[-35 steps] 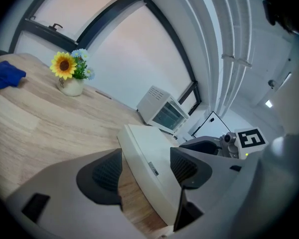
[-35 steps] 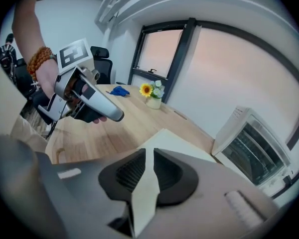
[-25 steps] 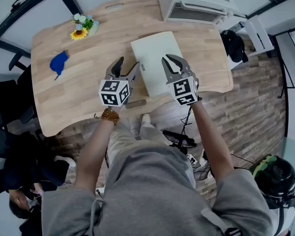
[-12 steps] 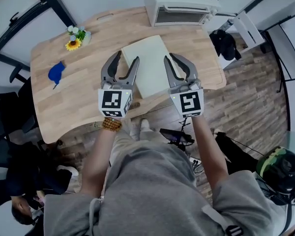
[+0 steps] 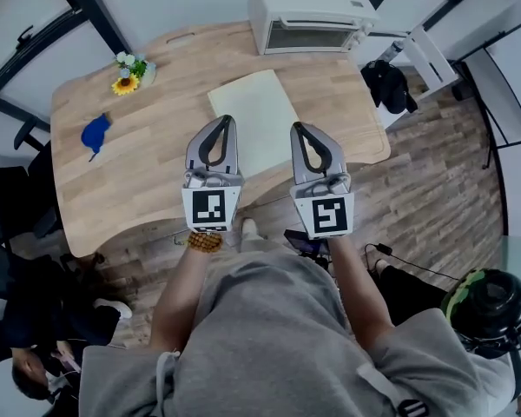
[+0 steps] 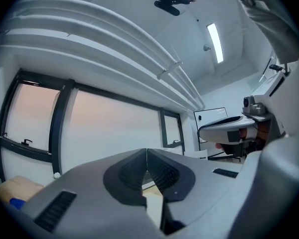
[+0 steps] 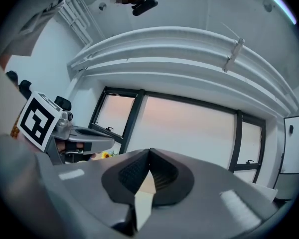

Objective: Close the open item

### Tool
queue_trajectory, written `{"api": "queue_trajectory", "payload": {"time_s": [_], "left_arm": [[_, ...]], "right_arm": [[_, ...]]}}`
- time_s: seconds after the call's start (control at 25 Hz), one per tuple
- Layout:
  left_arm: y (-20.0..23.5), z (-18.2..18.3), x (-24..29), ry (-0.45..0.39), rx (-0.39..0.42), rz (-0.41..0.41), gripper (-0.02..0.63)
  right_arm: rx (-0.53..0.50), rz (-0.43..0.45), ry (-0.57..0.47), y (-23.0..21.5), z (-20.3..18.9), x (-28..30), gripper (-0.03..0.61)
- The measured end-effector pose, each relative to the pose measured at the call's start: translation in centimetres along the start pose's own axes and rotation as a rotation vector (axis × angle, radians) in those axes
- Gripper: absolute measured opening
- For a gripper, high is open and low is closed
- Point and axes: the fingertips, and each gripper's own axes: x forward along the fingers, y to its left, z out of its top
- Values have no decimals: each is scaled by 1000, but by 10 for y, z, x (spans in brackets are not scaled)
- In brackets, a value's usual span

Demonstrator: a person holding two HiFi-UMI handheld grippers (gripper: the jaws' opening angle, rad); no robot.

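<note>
Above the desk's [image 5: 148, 172] near edge, the left gripper [image 5: 227, 120] and right gripper [image 5: 297, 127] had risen and just closed empty, jaws together; the closed white book [image 5: 256, 102] lay flat beneath them.

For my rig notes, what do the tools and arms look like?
The left tool and right tool are grey, with curved jaws and dark ribbed pads. Each carries a white cube with black square markers. The person wears a grey short-sleeved top and bead bracelet.

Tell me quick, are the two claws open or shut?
Left grey gripper: just closed, shut, nothing between its jaws.
Right grey gripper: just closed, shut, nothing between its jaws.
</note>
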Motion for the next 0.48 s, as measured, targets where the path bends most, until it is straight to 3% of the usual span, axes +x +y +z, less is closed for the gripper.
{"api": "queue_trajectory", "payload": {"time_s": [0.48], "left_arm": [[1, -53, -34, 140, -34, 62, 10]], "right_arm": [[25, 19, 68, 5, -28, -12, 9]]}}
